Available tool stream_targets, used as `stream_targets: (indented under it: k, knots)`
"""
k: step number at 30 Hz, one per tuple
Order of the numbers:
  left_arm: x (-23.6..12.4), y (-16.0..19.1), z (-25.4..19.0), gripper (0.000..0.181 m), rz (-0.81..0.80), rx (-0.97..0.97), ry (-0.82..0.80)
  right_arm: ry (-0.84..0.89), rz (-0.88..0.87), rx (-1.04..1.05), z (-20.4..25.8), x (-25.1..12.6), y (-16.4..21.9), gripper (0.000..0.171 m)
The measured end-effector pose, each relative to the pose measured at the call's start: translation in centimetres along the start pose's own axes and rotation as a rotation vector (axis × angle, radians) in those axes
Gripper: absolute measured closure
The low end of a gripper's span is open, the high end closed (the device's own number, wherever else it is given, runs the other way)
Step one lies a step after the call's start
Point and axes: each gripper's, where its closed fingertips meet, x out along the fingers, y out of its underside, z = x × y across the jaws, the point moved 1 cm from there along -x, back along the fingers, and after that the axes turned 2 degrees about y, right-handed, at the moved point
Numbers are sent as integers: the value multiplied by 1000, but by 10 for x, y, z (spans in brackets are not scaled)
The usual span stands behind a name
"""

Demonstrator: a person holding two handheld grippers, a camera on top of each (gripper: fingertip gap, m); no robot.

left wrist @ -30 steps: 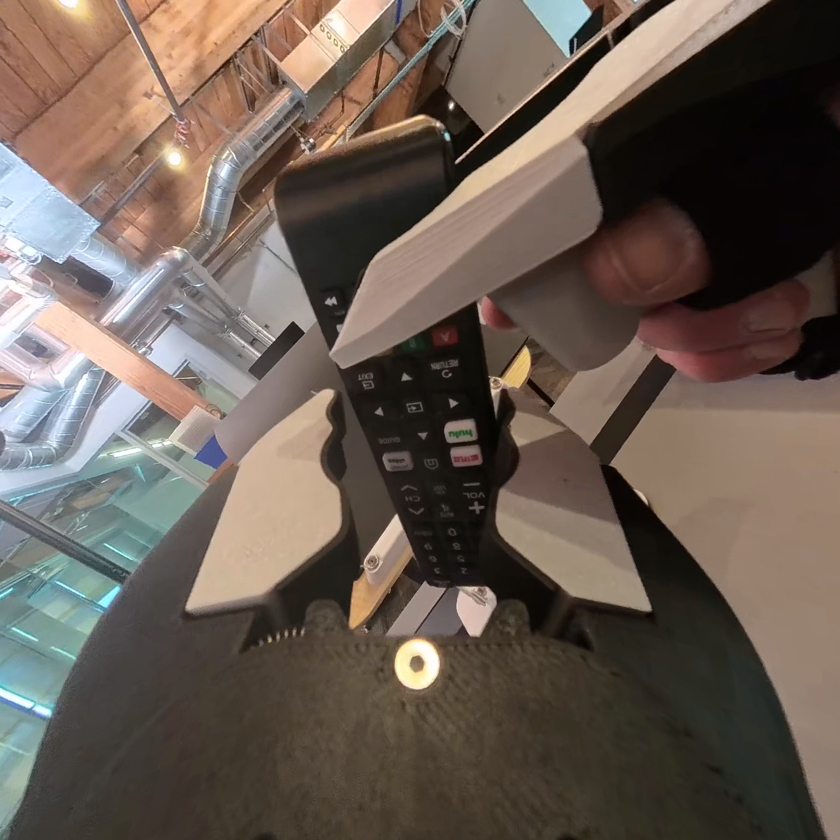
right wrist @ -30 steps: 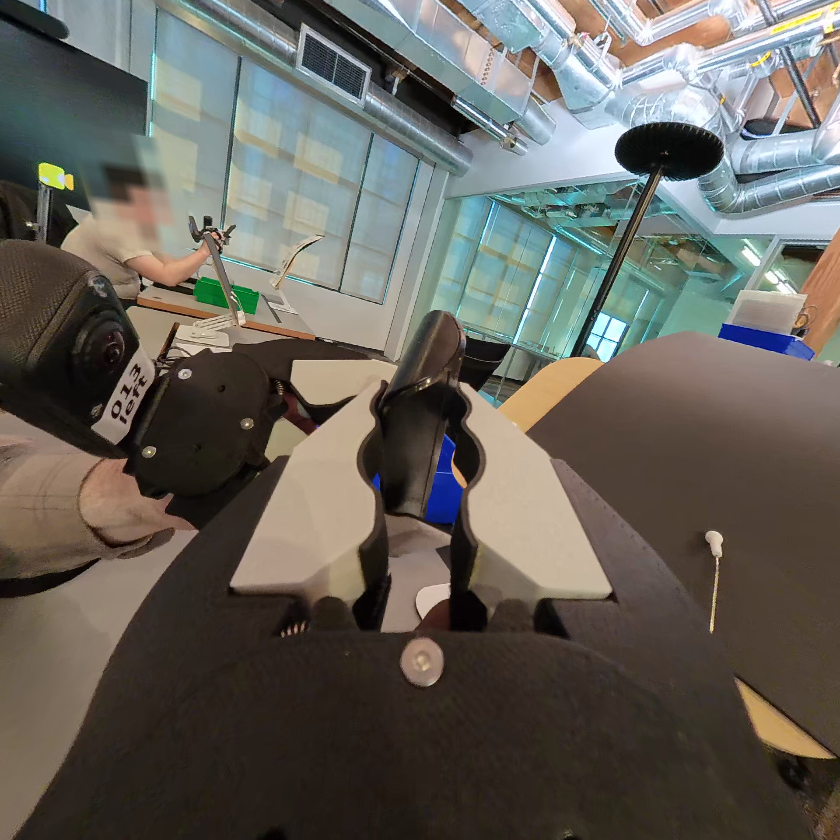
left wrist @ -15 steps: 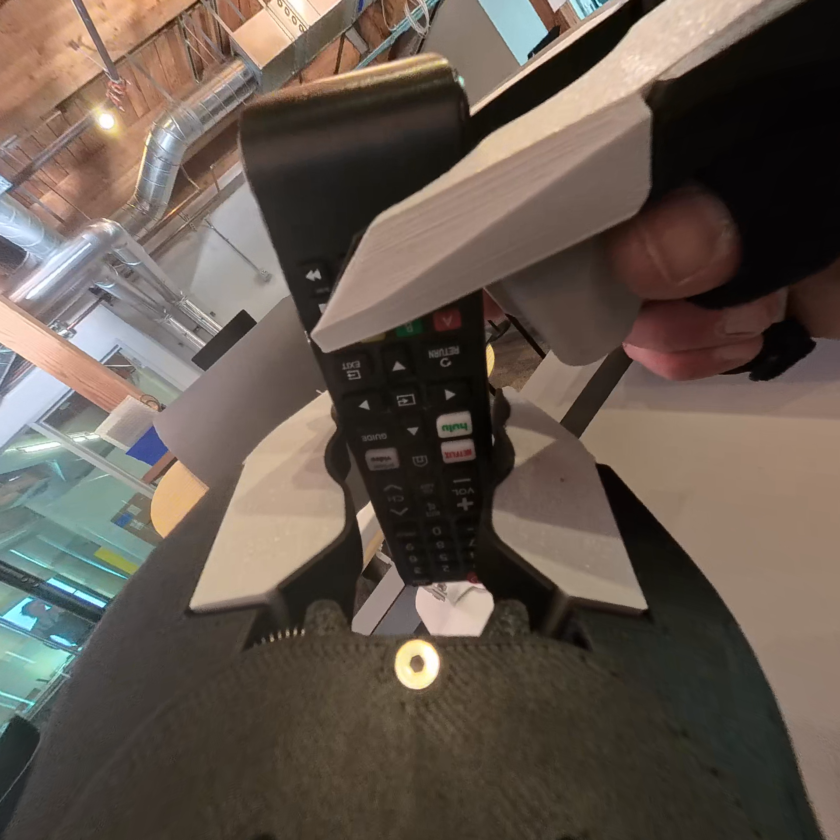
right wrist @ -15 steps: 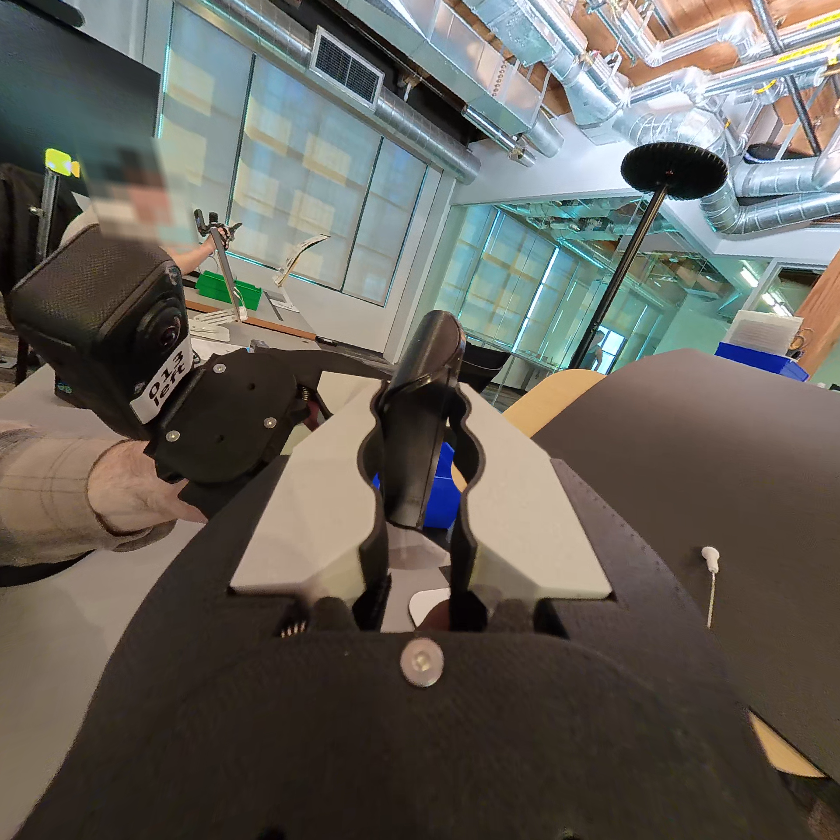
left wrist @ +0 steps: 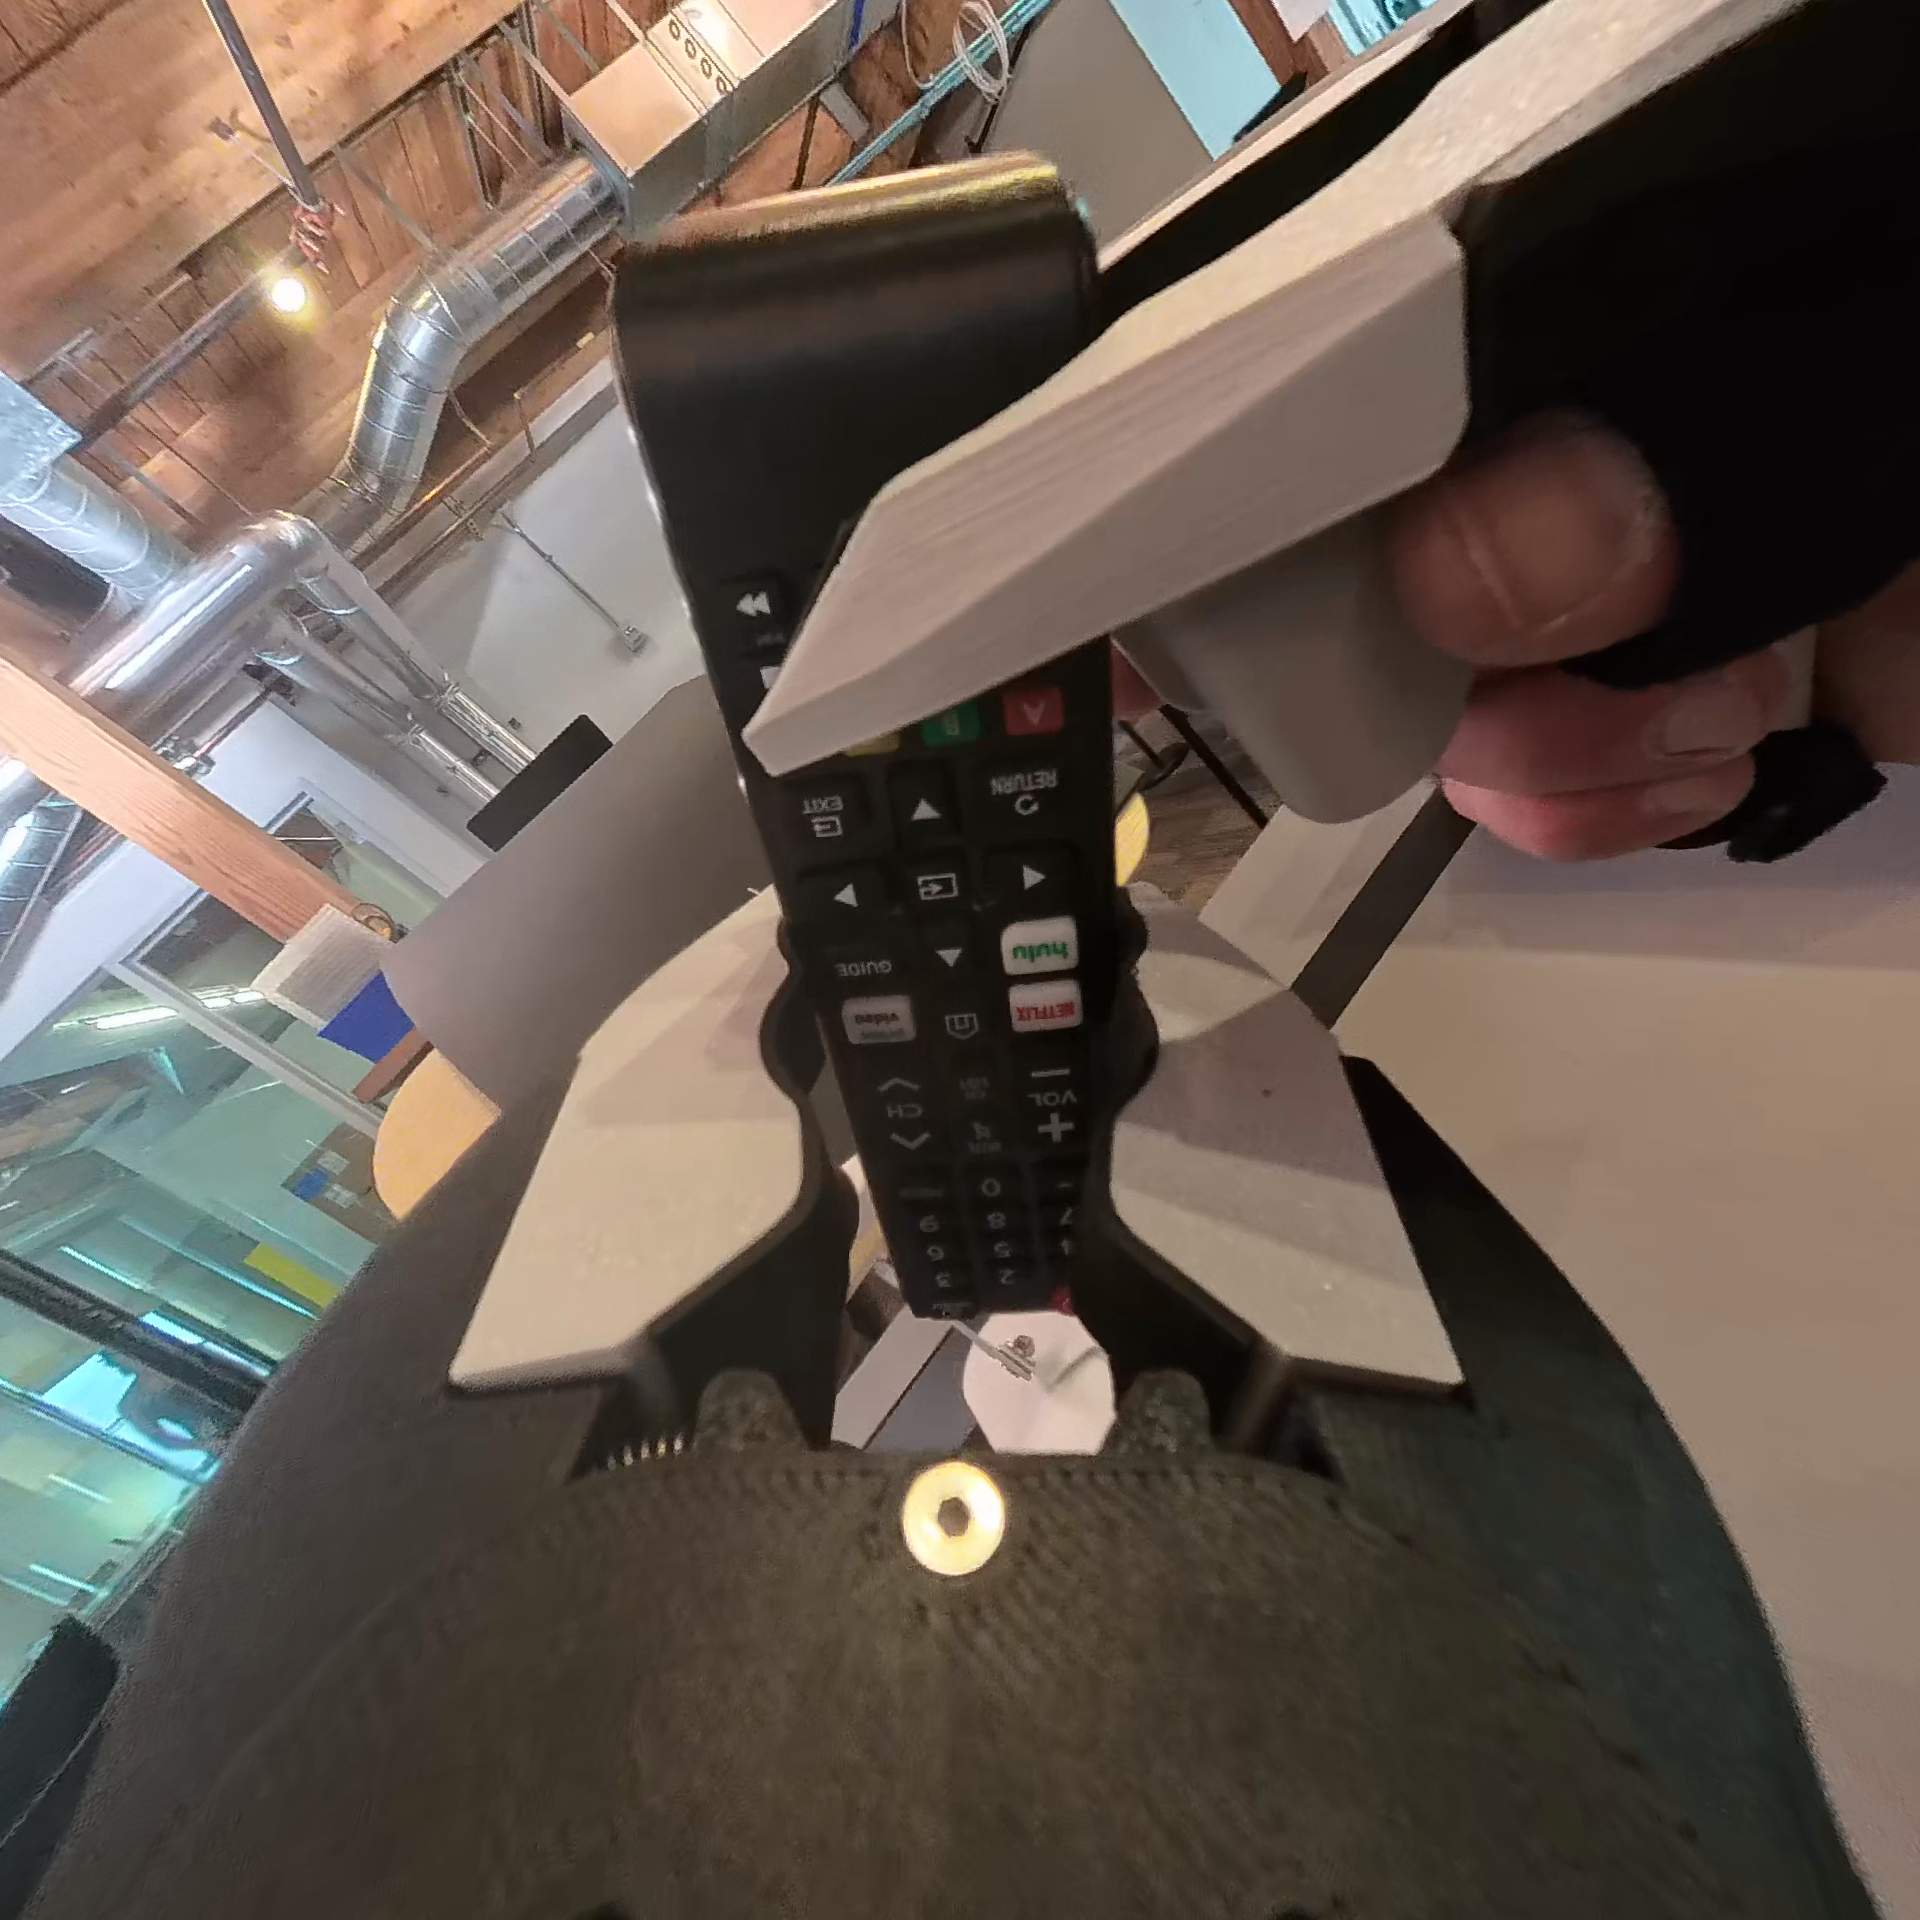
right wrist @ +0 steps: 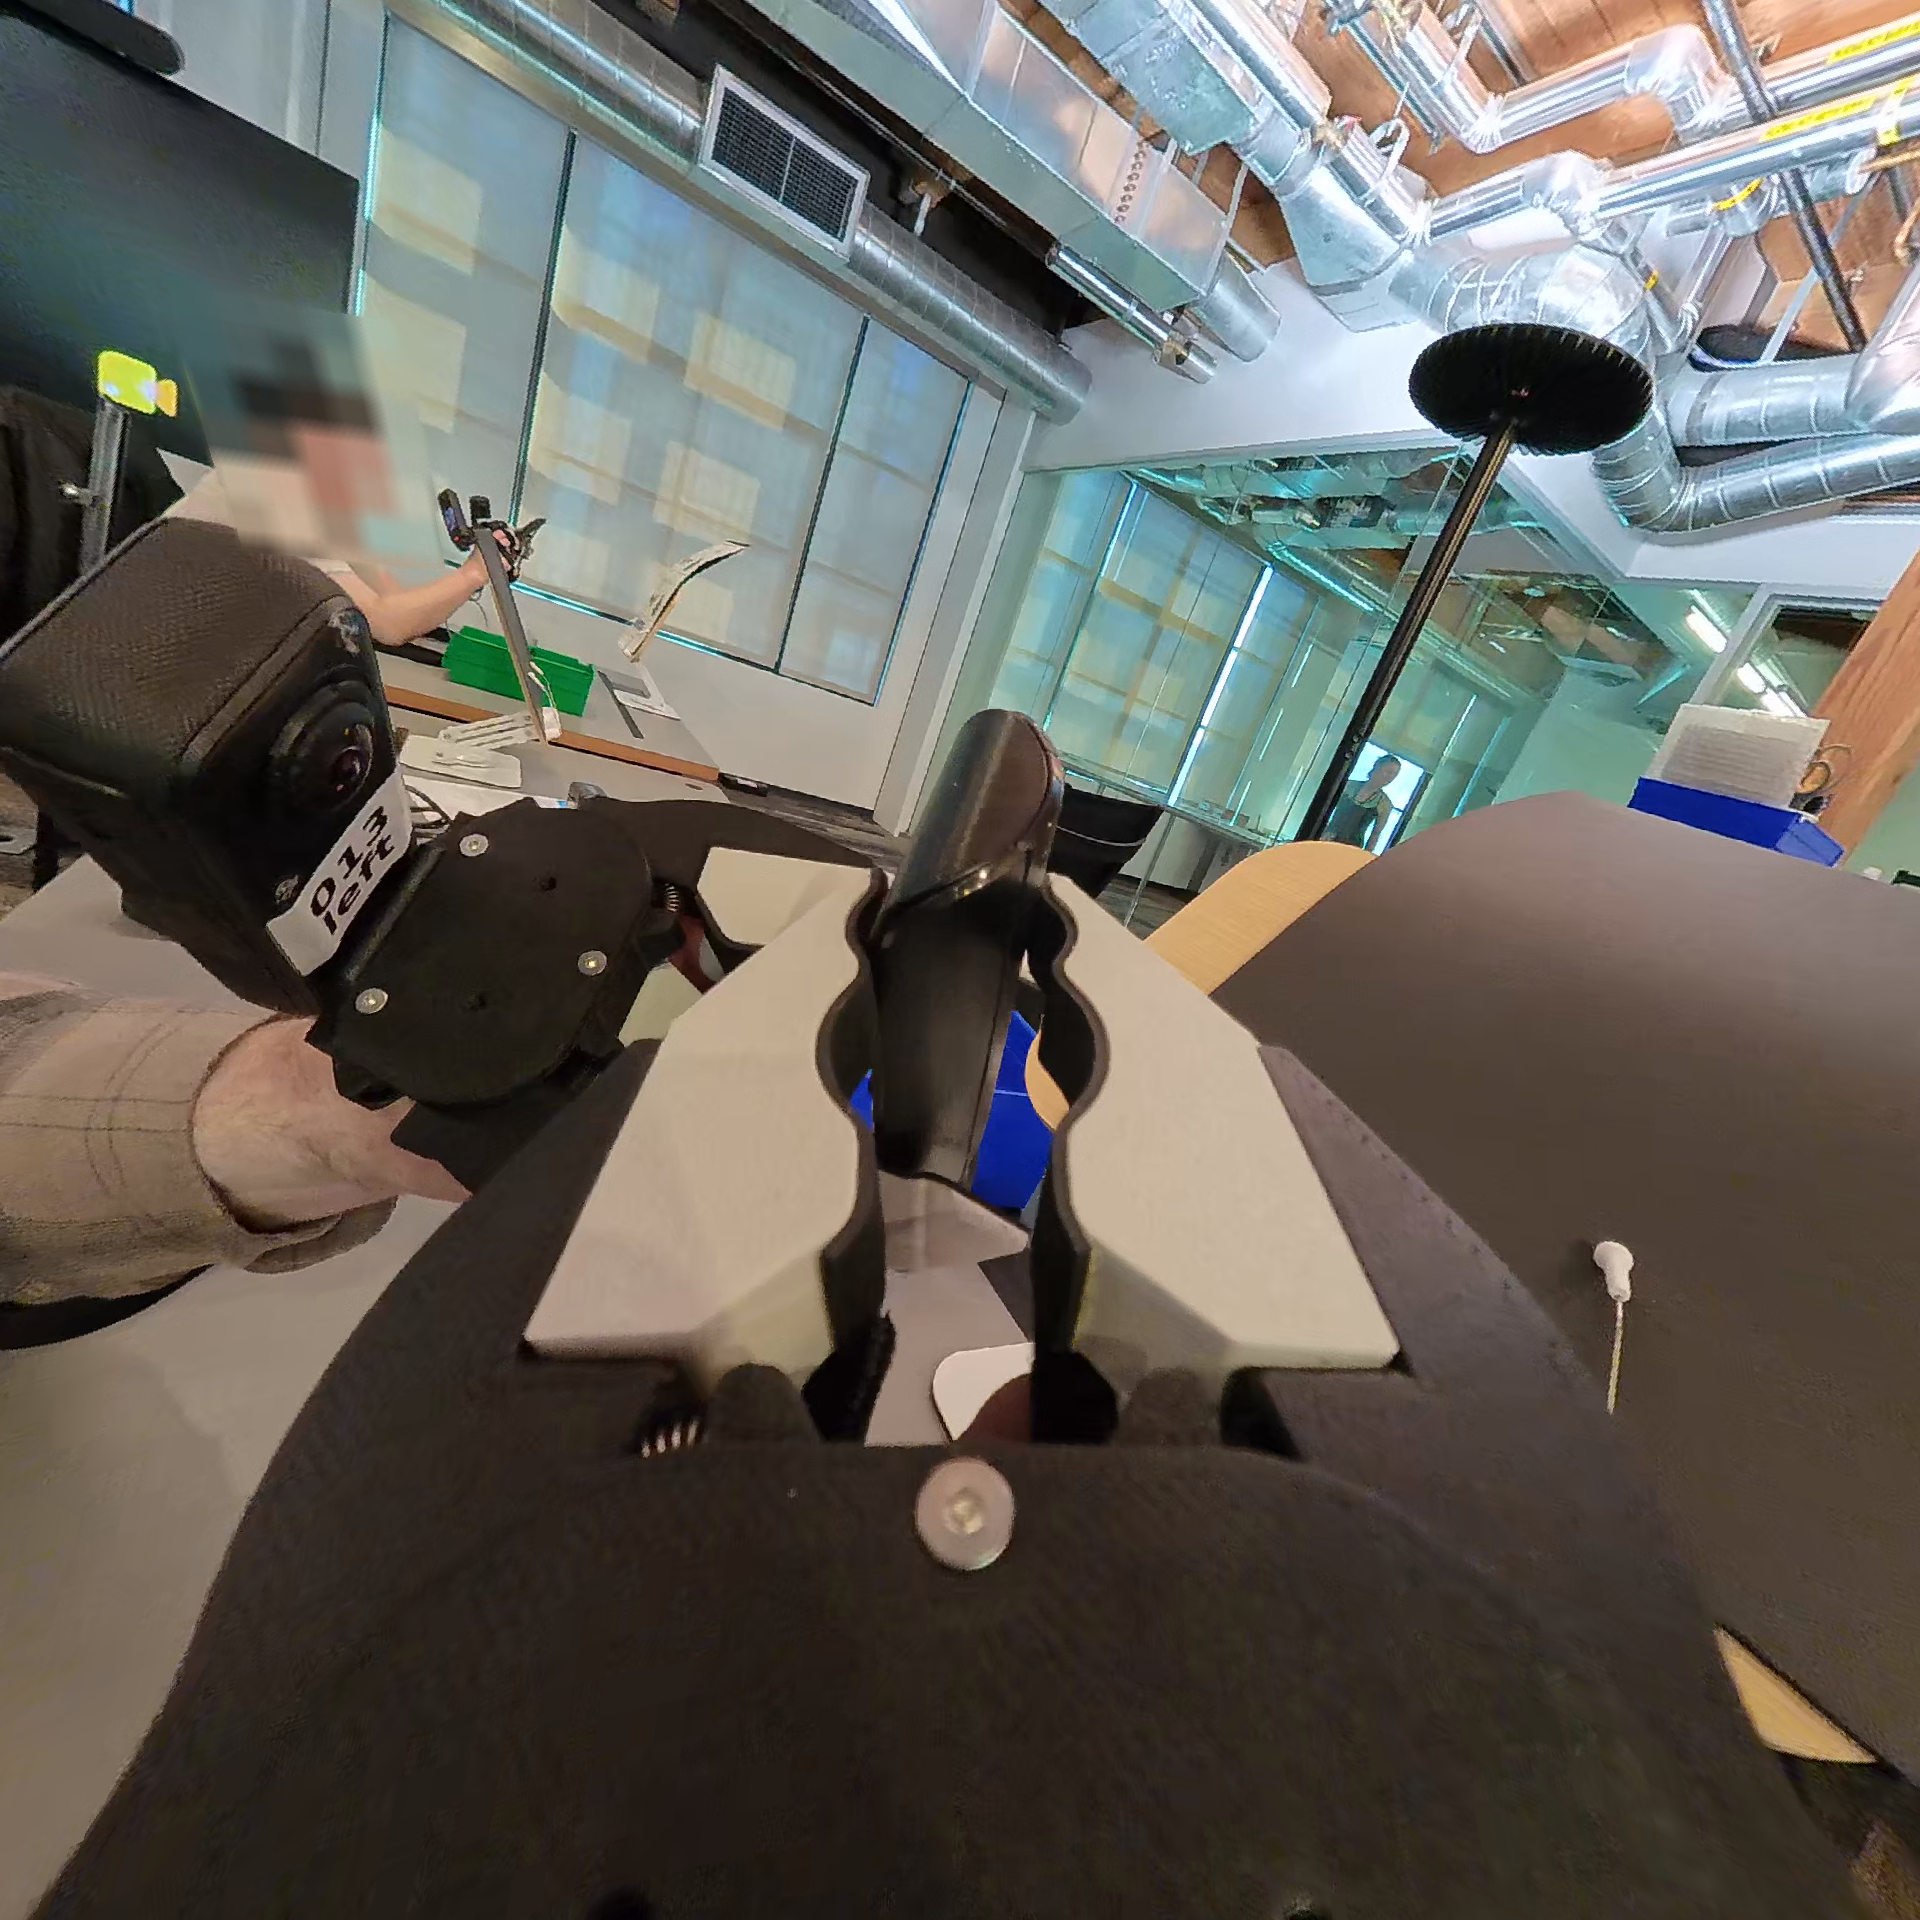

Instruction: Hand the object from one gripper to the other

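A black remote control (left wrist: 935,935) with coloured buttons stands upright in the air, button side facing the left wrist view. My left gripper (left wrist: 961,956) is shut on its lower half, one finger on each long edge. My right gripper (right wrist: 961,914) grips the same remote (right wrist: 966,831) across its front and back, higher up. One of its grey fingers (left wrist: 1091,499) crosses the remote's face in the left wrist view, with a hand (left wrist: 1538,540) behind it. The left gripper's body and camera (right wrist: 468,966) show to the left in the right wrist view.
A white table (left wrist: 1610,1247) lies below and to the right. Dark chair backs (right wrist: 1558,1039) stand close on the right. Farther off are a black pole stand (right wrist: 1403,623), a blue bin (right wrist: 1725,821) and a person at a desk with green bins (right wrist: 514,670). About 6 cm separates my left fingertips from my right.
My left gripper's fingers have closed from wide open onto the remote's edges. The right gripper has kept its hold. Both grippers shifted slightly together.
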Motion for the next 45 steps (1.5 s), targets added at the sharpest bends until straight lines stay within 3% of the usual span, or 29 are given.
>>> stream_targets:
  k: [3, 9, 17, 22, 24, 27, 35, 39, 41, 45]
  knots:
    - [0, 1, 2, 129, 2, 2, -15, 12, 1, -7, -1, 0, 0, 147]
    - [-1, 7, 6, 130, 25, 26, -12, 22, 34, -41, -10, -5, -2, 130]
    - [-3, 22, 9, 129, 144, 421, -30, -137, 340, 63, -13, -27, 21, 124]
    - [2, 25, -7, 129, 167, 547, -39, -170, 502, 98, -3, -26, 53, 121]
    - [4, 25, -14, 129, 165, 592, -41, -161, 538, 95, -1, -23, 64, 127]
    - [6, 29, -20, 129, 187, 614, -40, -159, 558, 98, 1, -20, 73, 149]
    - [5, 29, -14, 130, 188, 617, -80, -135, 523, 82, -1, -15, 71, 149]
    - [4, 27, -10, 130, 187, 607, -94, -115, 536, 95, -3, -16, 72, 138]
    - [4, 28, -10, 129, 197, 608, -101, -127, 536, 91, -1, -15, 72, 149]
    - [4, 27, -8, 129, 195, 611, -121, -124, 527, 92, -2, -14, 71, 150]
